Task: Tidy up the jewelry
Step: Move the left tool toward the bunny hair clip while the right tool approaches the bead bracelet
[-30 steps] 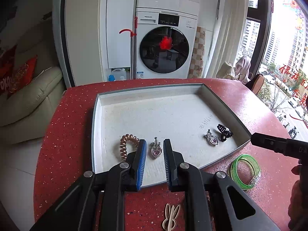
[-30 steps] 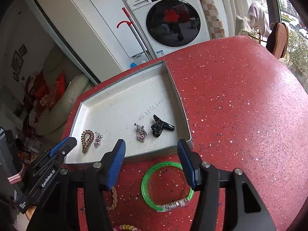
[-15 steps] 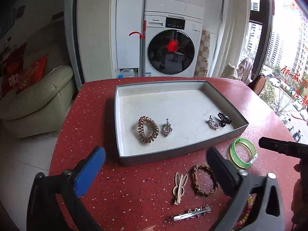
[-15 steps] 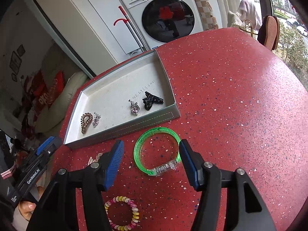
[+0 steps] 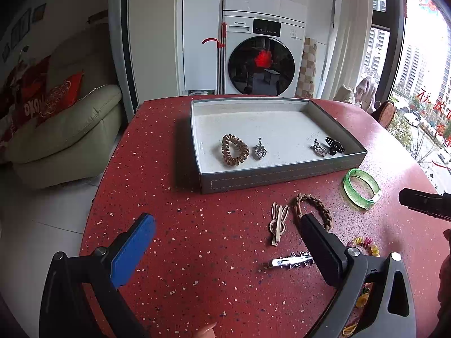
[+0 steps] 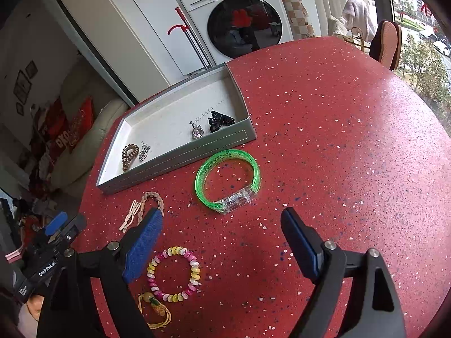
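A grey tray (image 5: 279, 176) (image 6: 174, 160) on the red table holds a brown spiral hair tie (image 5: 234, 149), a heart pendant (image 5: 259, 152), a second pendant (image 5: 318, 148) and a black claw clip (image 5: 334, 145). In front of it lie a green bangle (image 5: 361, 188) (image 6: 227, 180), a braided band (image 5: 311, 205), a beige bunny clip (image 5: 278, 224), a silver star clip (image 5: 291, 260) and a pink-yellow bead bracelet (image 6: 174, 273). My left gripper (image 5: 225, 233) is open and empty, above the table before the tray. My right gripper (image 6: 221, 233) is open and empty, just behind the bangle.
A small yellow charm on a cord (image 6: 156, 305) lies near the right gripper's left finger. The red table's (image 6: 338, 140) round edge curves at left and right. A washing machine (image 5: 262, 56) and a sofa (image 5: 64, 129) stand beyond it.
My left gripper let go of the heart pendant in the tray, opened wide and drew back toward me. My right gripper also drew back, bringing the bangle and bead bracelet into view.
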Demonstrator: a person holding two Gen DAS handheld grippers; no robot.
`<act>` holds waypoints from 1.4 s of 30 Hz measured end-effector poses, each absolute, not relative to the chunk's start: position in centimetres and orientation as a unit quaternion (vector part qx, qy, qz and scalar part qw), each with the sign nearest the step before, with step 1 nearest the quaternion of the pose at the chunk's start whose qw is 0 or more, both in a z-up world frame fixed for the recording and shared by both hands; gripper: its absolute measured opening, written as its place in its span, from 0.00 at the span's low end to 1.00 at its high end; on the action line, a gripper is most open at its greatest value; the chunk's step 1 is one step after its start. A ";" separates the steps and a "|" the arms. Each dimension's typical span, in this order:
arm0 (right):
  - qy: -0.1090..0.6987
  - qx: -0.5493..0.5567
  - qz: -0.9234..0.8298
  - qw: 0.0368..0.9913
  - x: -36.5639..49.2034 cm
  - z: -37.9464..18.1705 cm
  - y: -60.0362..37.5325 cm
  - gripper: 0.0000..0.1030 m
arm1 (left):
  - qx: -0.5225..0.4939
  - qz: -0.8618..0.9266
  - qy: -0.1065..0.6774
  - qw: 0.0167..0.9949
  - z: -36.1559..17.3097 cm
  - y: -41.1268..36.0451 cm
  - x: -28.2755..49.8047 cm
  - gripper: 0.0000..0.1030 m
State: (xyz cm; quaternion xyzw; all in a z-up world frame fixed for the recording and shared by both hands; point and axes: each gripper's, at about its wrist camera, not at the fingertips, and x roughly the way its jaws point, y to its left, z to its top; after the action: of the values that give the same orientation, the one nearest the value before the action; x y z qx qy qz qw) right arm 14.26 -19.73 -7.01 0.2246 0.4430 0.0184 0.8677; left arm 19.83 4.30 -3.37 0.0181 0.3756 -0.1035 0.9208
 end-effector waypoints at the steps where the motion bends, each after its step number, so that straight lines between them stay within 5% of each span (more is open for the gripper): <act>1: 0.442 0.224 0.018 0.868 13.9 -7.1 -19.5 0.87 | 0.021 -0.104 0.378 0.920 -3.6 4.3 19.6 1.00; 24: 0.517 0.144 0.002 0.844 11.1 -9.5 -15.6 0.87 | 0.152 -0.217 0.370 0.891 -5.3 0.2 17.0 1.00; 29: 0.531 0.108 0.002 0.841 11.9 -9.7 -14.1 0.87 | 0.185 -0.242 0.372 0.877 -5.6 -1.3 17.4 0.84; 35: 0.533 0.052 -0.003 0.845 12.3 -9.8 -12.2 0.69 | 0.197 -0.261 0.389 0.861 -6.2 -1.9 17.5 0.64; 42: 0.530 0.013 0.001 0.848 11.9 -9.6 -11.7 0.56 | 0.196 -0.272 0.404 0.851 -6.6 -1.6 16.5 0.59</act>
State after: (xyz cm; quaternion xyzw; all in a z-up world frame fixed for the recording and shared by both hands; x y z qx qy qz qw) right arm 11.92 -11.67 -9.62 0.0127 0.5303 0.0015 0.8477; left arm 16.51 -1.61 -6.64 0.1962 0.4040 -0.2724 0.8509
